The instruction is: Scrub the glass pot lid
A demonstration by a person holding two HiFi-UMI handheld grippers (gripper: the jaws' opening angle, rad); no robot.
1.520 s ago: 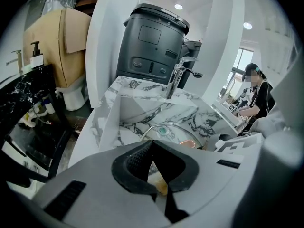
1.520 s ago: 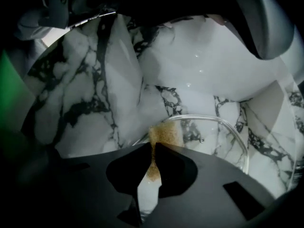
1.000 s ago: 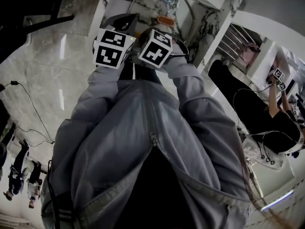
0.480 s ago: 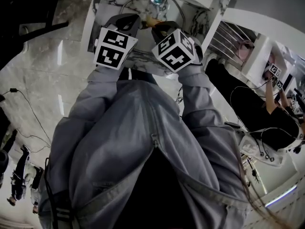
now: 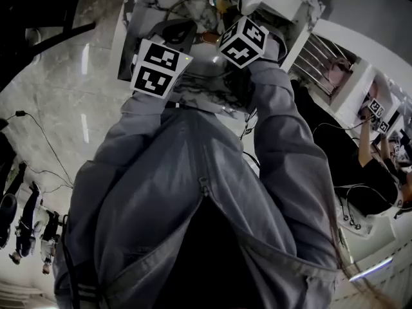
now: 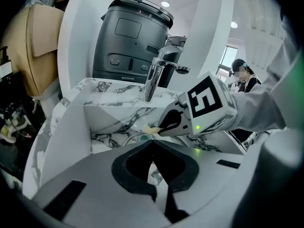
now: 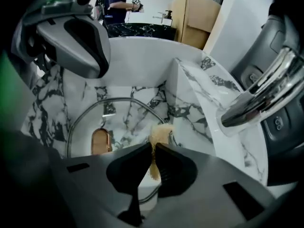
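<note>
My right gripper (image 7: 153, 147) points steeply down into the marble-patterned sink (image 7: 142, 72). Its fingers pinch a small yellow scrub pad (image 7: 160, 133) that sticks out past their tips. The glass pot lid (image 7: 128, 120) lies in the basin right under it, with a metal rim ringing the glass and a brown oval handle (image 7: 100, 142) on top. The pad hangs over the lid near its rim, though I cannot tell if it touches. My left gripper (image 6: 153, 142) hovers just left of the right one above the sink, fingers pressed together with nothing between them. The chrome faucet (image 6: 159, 75) stands at the sink's back edge, with a dark grey appliance (image 6: 133, 37) behind it.
</note>
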